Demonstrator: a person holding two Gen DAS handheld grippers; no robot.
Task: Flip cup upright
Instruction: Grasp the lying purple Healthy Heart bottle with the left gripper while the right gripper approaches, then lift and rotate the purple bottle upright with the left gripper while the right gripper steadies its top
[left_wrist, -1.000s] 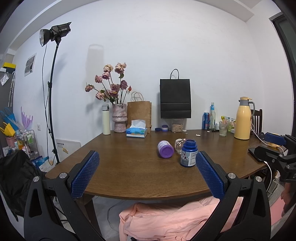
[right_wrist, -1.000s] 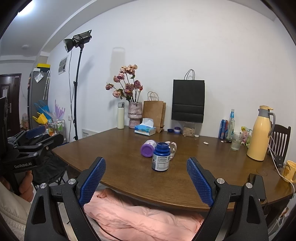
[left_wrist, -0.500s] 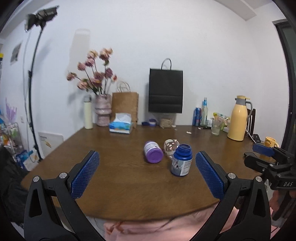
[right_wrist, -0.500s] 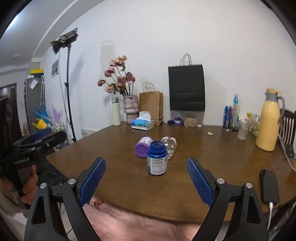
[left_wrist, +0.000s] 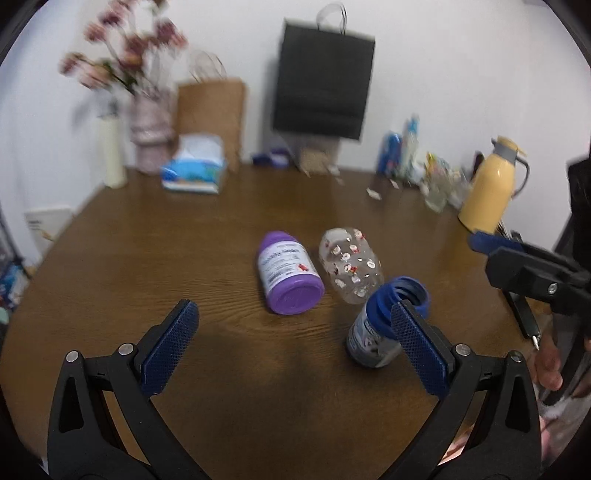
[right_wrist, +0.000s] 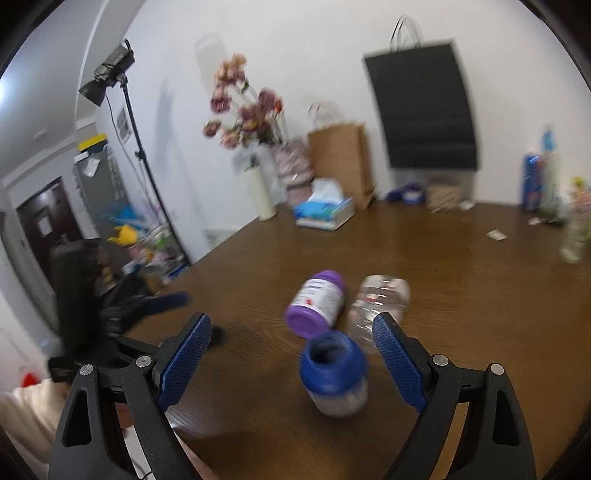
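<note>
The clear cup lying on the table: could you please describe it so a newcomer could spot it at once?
Start at the brown wooden table and find the cluster of three containers near its front edge. The clear cup lies on its side between the purple bottle, also lying down, and the upright blue-capped jar. It alone is see-through, dotted with small red-and-white figures.

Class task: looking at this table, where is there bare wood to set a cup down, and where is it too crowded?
Free: the wide stretch of table left of the purple bottle, up to the tissue box. Crowded: the centre, where the purple bottle, the clear cup and the blue-capped bottle cluster, and the far right by the yellow flask.
</note>
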